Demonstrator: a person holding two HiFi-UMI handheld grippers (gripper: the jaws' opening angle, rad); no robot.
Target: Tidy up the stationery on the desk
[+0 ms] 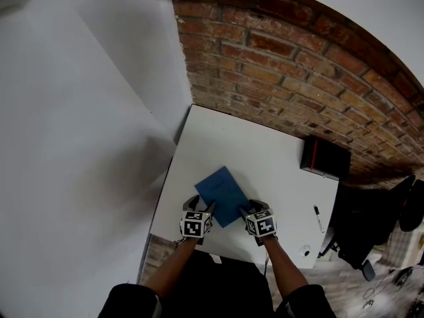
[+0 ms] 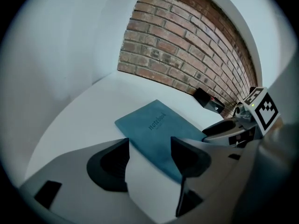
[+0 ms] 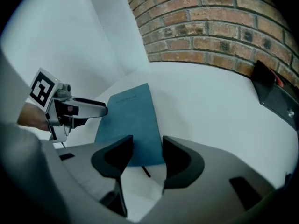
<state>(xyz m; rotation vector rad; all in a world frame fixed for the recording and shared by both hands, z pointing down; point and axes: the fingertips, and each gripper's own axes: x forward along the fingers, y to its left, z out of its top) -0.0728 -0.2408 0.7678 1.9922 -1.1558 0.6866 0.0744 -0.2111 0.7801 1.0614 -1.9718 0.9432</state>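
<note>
A blue notebook (image 1: 222,194) lies flat near the desk's front edge, cover up, turned at an angle. My left gripper (image 1: 203,207) is at its near left edge and my right gripper (image 1: 247,209) at its near right corner. In the left gripper view the notebook (image 2: 159,132) reaches into the gap of the open left gripper (image 2: 149,149), jaws not touching it. In the right gripper view the notebook (image 3: 130,120) has its near edge between the jaws of the open right gripper (image 3: 145,149). A thin dark strip (image 3: 145,171) sticks out from under it.
A black box with a red stripe (image 1: 324,158) stands at the desk's far right by the brick wall. A pen (image 1: 318,218) and a small round white object (image 1: 305,251) lie near the right front edge. A black chair (image 1: 361,234) stands beside the white desk (image 1: 265,151).
</note>
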